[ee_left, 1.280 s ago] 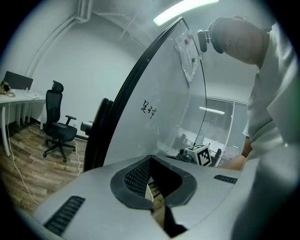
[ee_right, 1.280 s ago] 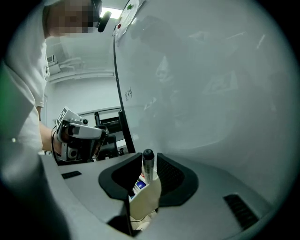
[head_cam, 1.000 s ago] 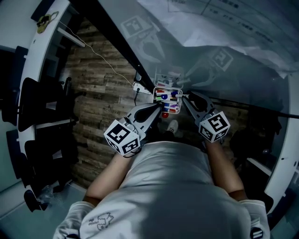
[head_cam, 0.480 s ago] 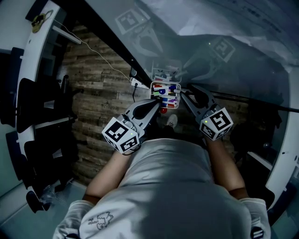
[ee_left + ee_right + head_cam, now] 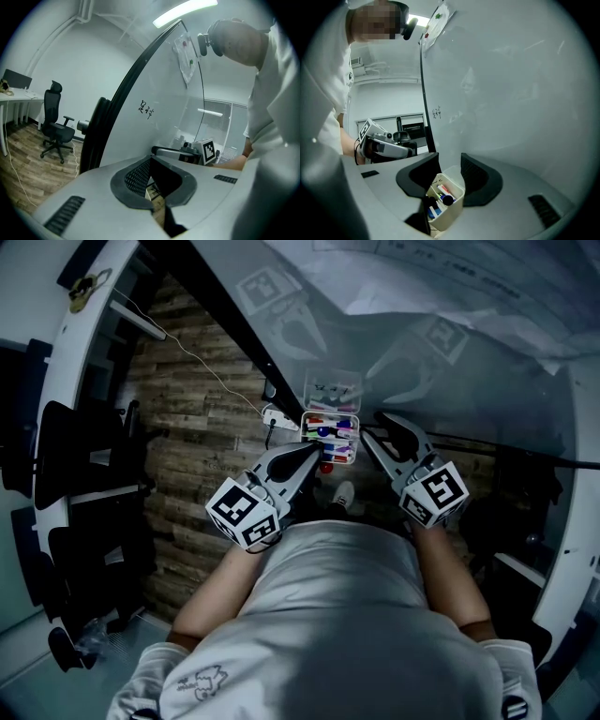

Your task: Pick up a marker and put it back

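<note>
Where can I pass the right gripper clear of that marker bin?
Bare whiteboard above and right of the marker bin is free. The bin itself is packed with markers, and the left gripper crowds its left side.

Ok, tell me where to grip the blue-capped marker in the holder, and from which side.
Probably its dark blue cap, the only part showing at the white holder's open top. Come from above, jaws either side of the cap: it stands cap-up among other markers, and the holder's walls cover its barrel.
</note>
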